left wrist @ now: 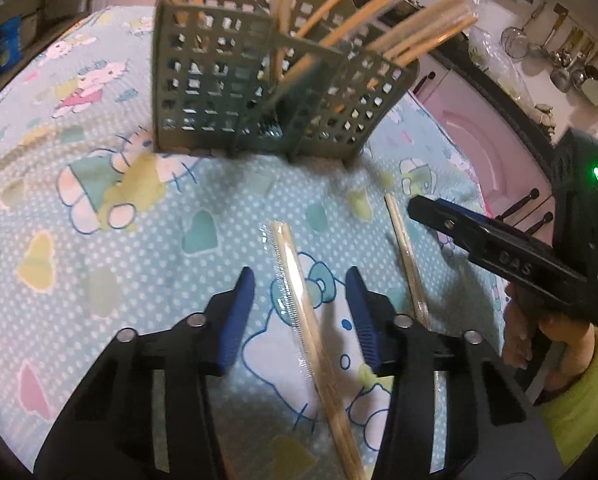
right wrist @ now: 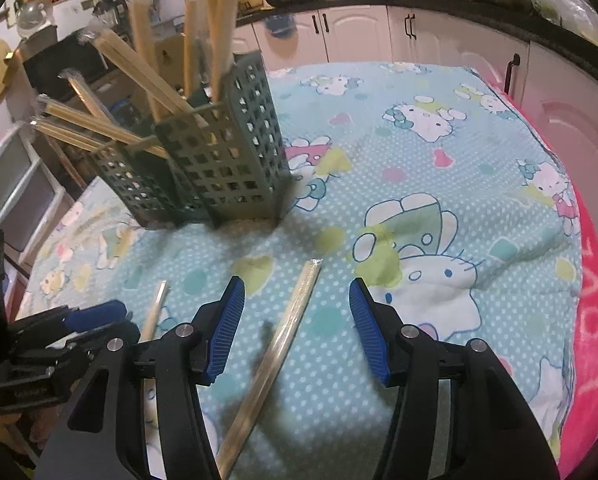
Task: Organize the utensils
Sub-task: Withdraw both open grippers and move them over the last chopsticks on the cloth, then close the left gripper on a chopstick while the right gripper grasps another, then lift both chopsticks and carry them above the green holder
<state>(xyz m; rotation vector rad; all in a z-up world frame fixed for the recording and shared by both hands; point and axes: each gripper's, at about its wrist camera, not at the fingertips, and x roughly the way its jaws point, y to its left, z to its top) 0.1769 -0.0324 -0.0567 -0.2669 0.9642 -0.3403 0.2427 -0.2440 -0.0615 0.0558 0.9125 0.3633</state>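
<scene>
A green mesh utensil holder [left wrist: 259, 80] stands on the blue cartoon cloth, with several wrapped chopstick pairs sticking out of it; it also shows in the right wrist view [right wrist: 215, 160]. Two wrapped chopstick pairs lie flat on the cloth. In the left wrist view, one pair [left wrist: 311, 332] lies between the open jaws of my left gripper [left wrist: 301, 312], and the other [left wrist: 407, 264] lies just to the right. In the right wrist view, my right gripper [right wrist: 297, 320] is open above one pair [right wrist: 275, 356]; the other pair [right wrist: 155, 312] lies left of it.
The table is covered by the blue cartoon cloth [right wrist: 439, 184], with a pink towel [right wrist: 591, 340] along its right edge. Kitchen cabinets [right wrist: 359, 36] and a counter stand behind. My right gripper shows in the left wrist view [left wrist: 499, 248].
</scene>
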